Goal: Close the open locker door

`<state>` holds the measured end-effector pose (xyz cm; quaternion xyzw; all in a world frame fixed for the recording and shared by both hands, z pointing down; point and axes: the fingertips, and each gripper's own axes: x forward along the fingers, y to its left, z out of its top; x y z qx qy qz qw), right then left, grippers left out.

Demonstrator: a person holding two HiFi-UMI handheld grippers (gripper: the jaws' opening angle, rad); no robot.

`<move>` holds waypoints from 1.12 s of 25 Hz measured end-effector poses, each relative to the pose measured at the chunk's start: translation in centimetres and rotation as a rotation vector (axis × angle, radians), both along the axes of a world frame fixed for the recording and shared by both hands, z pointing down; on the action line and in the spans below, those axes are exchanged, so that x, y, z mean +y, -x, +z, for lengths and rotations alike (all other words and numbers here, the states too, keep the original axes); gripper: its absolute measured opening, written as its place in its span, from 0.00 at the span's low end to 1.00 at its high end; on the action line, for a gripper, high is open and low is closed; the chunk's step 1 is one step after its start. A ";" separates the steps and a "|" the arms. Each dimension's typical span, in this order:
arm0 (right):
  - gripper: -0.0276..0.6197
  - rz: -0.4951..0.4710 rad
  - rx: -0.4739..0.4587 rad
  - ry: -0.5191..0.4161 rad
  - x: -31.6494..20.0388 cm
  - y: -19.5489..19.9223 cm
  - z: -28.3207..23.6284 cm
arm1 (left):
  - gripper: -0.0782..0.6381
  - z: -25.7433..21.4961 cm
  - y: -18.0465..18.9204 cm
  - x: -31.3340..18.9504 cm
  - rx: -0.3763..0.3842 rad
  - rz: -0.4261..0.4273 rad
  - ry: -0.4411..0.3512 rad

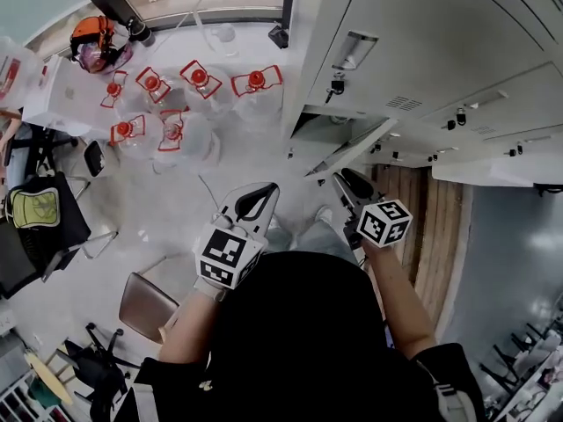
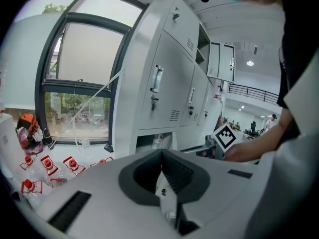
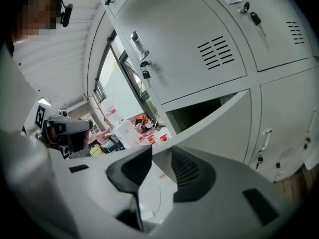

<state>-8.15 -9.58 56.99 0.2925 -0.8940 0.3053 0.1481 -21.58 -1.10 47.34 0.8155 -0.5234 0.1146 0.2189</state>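
Note:
A grey locker bank [image 1: 422,51] fills the upper right of the head view. One bottom-row door [image 1: 347,152] stands ajar, swung out over a dark compartment [image 1: 321,130]. My right gripper [image 1: 345,183] is just below that door's free edge, its marker cube [image 1: 383,222] behind it. In the right gripper view the door [image 3: 219,113] slants down to the tips of my right gripper [image 3: 162,148], whose jaws are a narrow gap apart with nothing between them. My left gripper [image 1: 251,202] hangs left of the door, apart from it. Seen in its own view, the left gripper [image 2: 162,152] has its pads together.
Several clear water jugs with red caps [image 1: 198,82] stand on the floor left of the lockers, under a window [image 2: 82,83]. An orange item [image 1: 95,42] lies at the far left. Chairs [image 1: 145,306] stand at the lower left. The neighbouring locker doors [image 3: 199,39] are closed.

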 end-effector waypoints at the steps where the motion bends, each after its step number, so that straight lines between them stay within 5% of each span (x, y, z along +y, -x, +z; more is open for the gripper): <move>1: 0.25 -0.012 0.006 -0.005 -0.3 0.5 0.1 | 0.14 0.1 0.4 0.0 0.003 -0.013 0.003; 20: 0.25 -0.276 0.066 -0.099 -8.6 7.2 3.1 | 0.14 -0.1 4.5 -3.4 -0.010 -0.326 0.017; 28: 0.25 -0.316 0.116 -0.135 -11.4 7.7 4.5 | 0.14 0.2 5.0 -3.0 -0.012 -0.439 0.031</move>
